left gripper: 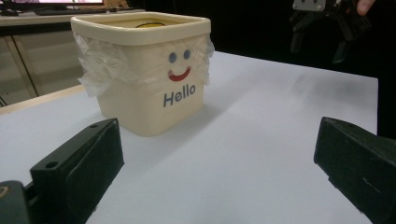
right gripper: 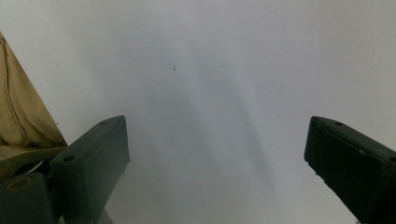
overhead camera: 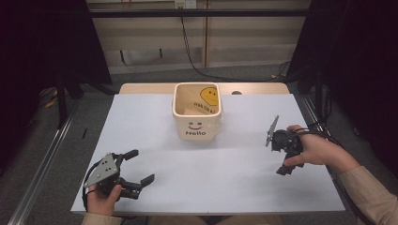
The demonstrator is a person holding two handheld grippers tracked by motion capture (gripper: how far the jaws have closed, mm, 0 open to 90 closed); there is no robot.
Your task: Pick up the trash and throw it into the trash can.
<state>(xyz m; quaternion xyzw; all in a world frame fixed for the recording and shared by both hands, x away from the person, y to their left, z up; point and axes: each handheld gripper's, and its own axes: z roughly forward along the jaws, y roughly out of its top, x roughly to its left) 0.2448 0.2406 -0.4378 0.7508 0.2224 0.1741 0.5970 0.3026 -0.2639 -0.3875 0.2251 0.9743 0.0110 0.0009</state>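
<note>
The cream tub (overhead camera: 197,115) is standing upright toward the far middle of the white table (overhead camera: 225,168), its "Hello" face turned to the person and a clear plastic liner (left gripper: 95,70) bunching out under its rim. Inside it, a yellow smiley (overhead camera: 209,95) is showing on the far wall; what else is lying in there is too small to tell. The left gripper (overhead camera: 139,168) is resting low at the near left corner, its 2 jaws standing wide apart and holding nothing, aiming level at the tub. The right gripper (overhead camera: 285,169) is sitting well right of the tub, pointing down at bare table, jaws likewise apart and empty. Both are lying well apart from the tub, so the step in hand is looking like an approach not yet made. To do it well, the person is probably needing to bring 1 gripper in square to a tub wall or rim, keep the jaws parted until the rim is sitting between the pads, and avoid pinching loose liner alone, since that could slip or tip the tub.
</note>
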